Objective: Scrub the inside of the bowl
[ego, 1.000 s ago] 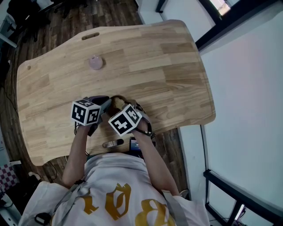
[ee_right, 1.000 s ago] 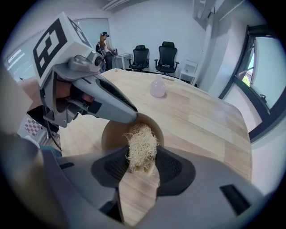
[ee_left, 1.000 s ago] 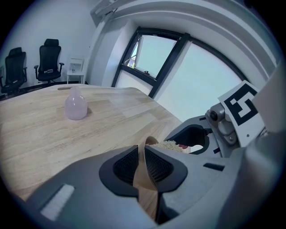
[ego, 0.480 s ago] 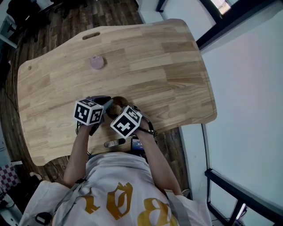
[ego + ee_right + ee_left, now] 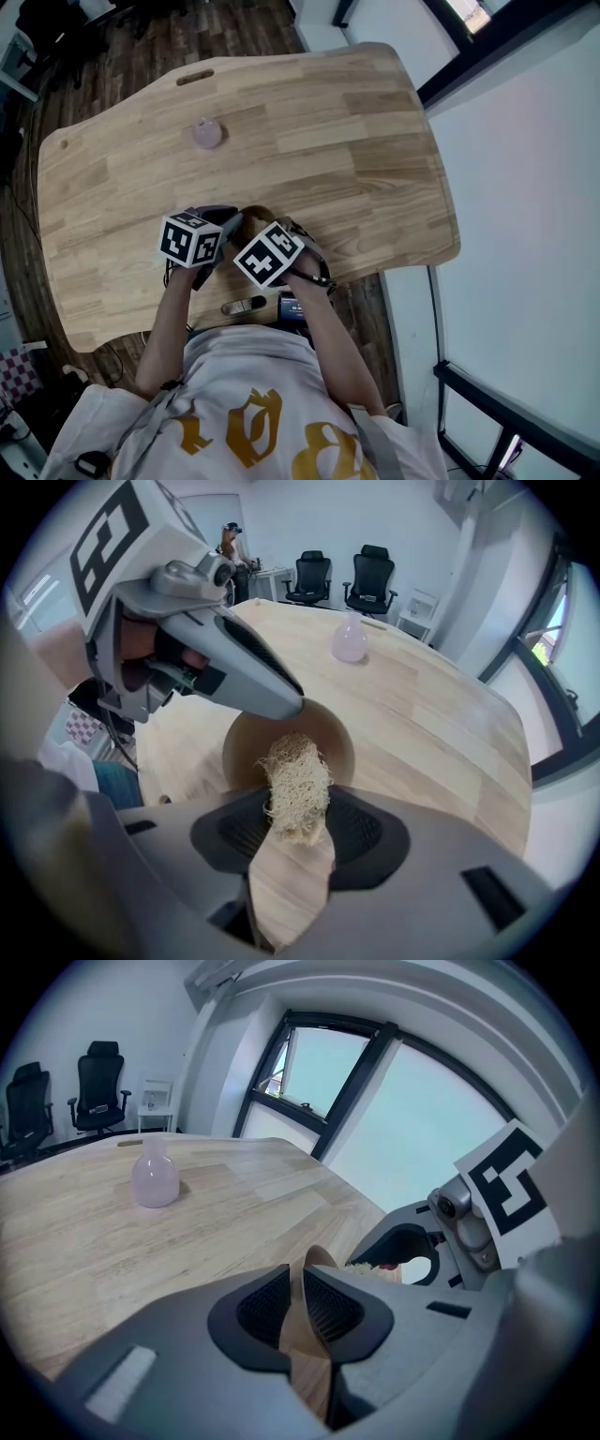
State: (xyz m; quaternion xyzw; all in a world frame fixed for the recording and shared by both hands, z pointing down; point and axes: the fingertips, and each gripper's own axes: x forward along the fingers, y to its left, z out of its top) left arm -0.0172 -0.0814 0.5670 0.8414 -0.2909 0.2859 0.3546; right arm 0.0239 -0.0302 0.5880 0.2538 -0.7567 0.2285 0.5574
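Right gripper view: right tool (image 5: 298,813) pinches fibrous scrubber (image 5: 295,780), left tool (image 5: 302,1299) pinches tan bowl (image 5: 246,752).

Brightness: even, soft daylight; the table (image 5: 281,122) is well lit, while the floor at the far left of the head view is dim.
Source: large windows (image 5: 412,1119) on the right, washed out to pale blue-white.
Shadows: a faint one beside the vase (image 5: 154,1177); the inside of the bowl (image 5: 242,747) is shaded.
Distortion: both gripper views are fisheye, with black corners and bowed frames.
Focus: the scrubber (image 5: 295,785) fibres are crisp; the nearest foreground is blurred.
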